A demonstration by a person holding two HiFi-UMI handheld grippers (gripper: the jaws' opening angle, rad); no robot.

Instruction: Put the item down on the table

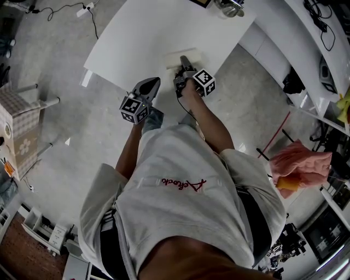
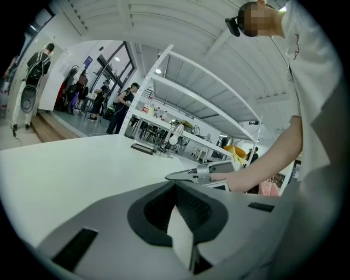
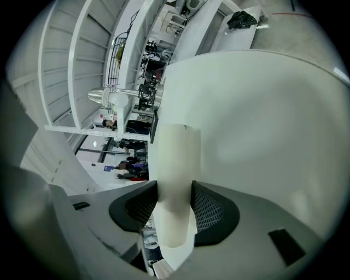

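one outstretched arm [image 1: 210,123], tool [image 3: 175,208] around item [image 3: 176,158]

Cream flat item [image 3: 175,180], edge-on between fingers [image 3: 210,212], over white table [image 3: 262,126]

The place looks like an open-plan engineering lab: a broad white tabletop [image 1: 142,38] stands on a polished concrete floor [image 1: 82,126] where a power strip [image 1: 85,9] trails cables, with tall white shelving [image 2: 202,99] crowded with equipment and people [image 2: 123,106] standing near large windows [image 2: 104,65].
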